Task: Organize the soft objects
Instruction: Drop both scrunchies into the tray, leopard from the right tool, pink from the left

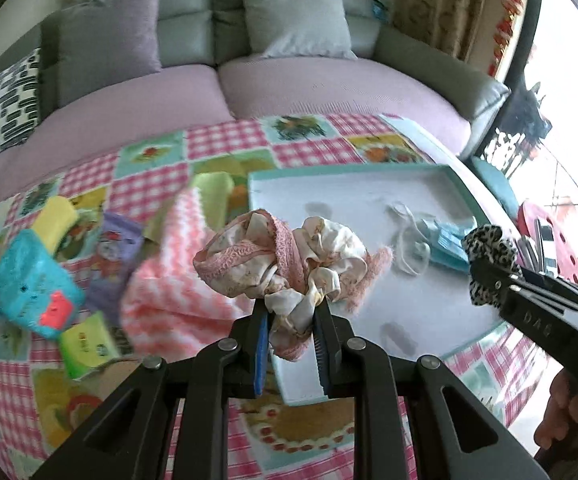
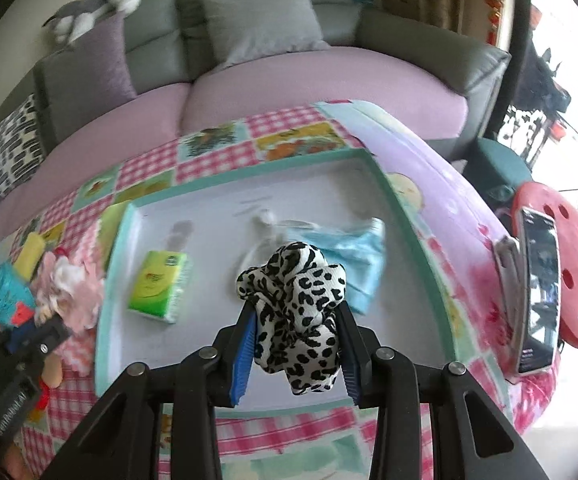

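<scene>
Left tongs [image 1: 291, 312] pinch floral scrunchie [image 1: 285, 256], right tongs [image 2: 295, 344] clamp leopard scrunchie [image 2: 297, 292], both over tray [image 2: 117, 264] for drop-off.

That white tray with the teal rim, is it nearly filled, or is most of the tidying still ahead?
Partly done. The tray already holds a blue face mask and a green tissue pack. In hand: the left gripper clamps a pink-trimmed scrunchie, the right gripper a leopard-print scrunchie. Left on the tablecloth: a pink zigzag cloth, a blue pouch and more packets.
</scene>
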A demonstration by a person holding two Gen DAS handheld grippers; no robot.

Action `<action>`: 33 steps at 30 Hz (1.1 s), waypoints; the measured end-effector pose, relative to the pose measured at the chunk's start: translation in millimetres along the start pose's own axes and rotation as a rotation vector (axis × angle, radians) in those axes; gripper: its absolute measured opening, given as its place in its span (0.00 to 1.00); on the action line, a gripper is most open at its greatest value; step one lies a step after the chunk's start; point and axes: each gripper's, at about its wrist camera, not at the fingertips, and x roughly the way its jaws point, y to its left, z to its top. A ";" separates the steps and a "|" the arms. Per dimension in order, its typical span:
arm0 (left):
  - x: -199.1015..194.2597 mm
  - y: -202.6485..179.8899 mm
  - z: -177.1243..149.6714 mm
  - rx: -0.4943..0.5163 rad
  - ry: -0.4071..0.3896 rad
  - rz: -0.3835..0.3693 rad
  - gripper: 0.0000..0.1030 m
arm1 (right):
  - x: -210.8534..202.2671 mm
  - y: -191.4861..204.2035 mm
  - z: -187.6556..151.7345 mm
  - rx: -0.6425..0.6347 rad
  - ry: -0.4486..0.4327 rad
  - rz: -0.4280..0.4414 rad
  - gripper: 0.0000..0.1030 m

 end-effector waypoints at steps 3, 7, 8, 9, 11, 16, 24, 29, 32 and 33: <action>13.5 -8.2 -3.3 0.016 0.035 -0.006 0.20 | 6.7 -12.0 -1.6 0.023 0.019 -0.020 0.39; 39.4 -12.6 -10.5 0.028 0.113 -0.002 0.20 | 28.0 -17.0 -6.1 0.031 0.085 -0.005 0.39; 45.0 -12.5 -12.9 0.024 0.132 -0.005 0.20 | 32.4 -17.1 -7.2 0.029 0.097 -0.004 0.39; 49.9 -13.4 -15.5 0.023 0.148 -0.007 0.20 | 35.9 -16.4 -8.4 0.024 0.108 -0.002 0.39; 55.8 -14.8 -19.2 0.024 0.171 -0.005 0.20 | 40.8 -15.2 -9.4 0.018 0.123 0.004 0.41; 64.2 -14.1 -26.7 0.014 0.219 -0.006 0.20 | 45.5 -16.0 -11.4 0.023 0.139 0.001 0.41; 62.7 -15.9 -28.4 0.027 0.231 0.004 0.20 | 47.3 -13.7 -10.2 0.026 0.143 -0.008 0.47; 62.6 -16.7 -28.8 0.024 0.239 0.001 0.20 | 44.1 -10.3 -11.2 0.012 0.137 -0.005 0.54; 62.6 -17.2 -29.2 0.025 0.242 -0.003 0.20 | 43.4 -6.9 -11.0 -0.001 0.139 -0.002 0.57; 61.9 -16.5 -28.5 0.026 0.242 -0.005 0.20 | 43.2 -5.9 -11.0 -0.005 0.139 -0.002 0.59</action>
